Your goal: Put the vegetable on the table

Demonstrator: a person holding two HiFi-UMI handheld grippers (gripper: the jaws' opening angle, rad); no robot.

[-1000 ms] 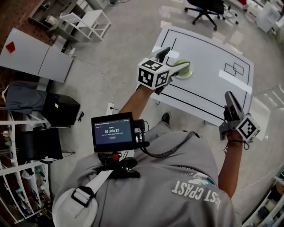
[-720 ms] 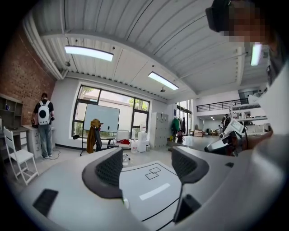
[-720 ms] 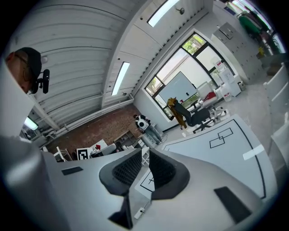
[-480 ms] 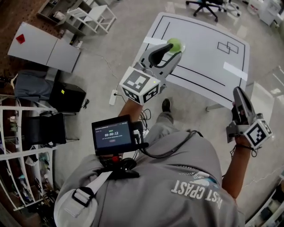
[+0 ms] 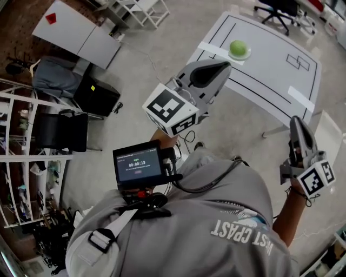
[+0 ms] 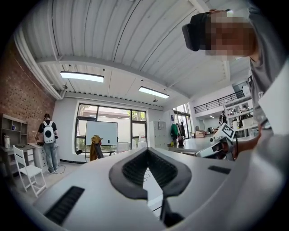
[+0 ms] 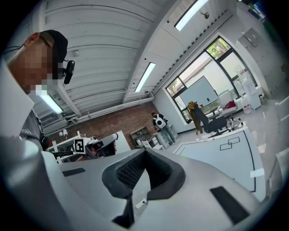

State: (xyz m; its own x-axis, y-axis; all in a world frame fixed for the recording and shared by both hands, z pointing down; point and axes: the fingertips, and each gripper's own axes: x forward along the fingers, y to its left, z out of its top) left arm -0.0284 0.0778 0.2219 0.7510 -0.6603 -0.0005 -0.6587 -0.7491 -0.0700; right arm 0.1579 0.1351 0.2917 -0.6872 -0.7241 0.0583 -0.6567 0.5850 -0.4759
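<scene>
A brick wall (image 6: 20, 99), tall windows (image 6: 135, 128) and bright strip lights (image 6: 81, 76) surround a pale floor (image 5: 157, 65) holding a black office chair (image 5: 278, 8) and shelving (image 5: 24, 173).

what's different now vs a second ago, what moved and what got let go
The left gripper pulled back from the green vegetable and away from the table, toward the person. Its jaws have just been closing, with nothing between them. The right gripper drew back from the table too, shut and empty. The vegetable stayed where it lay on the table.
</scene>
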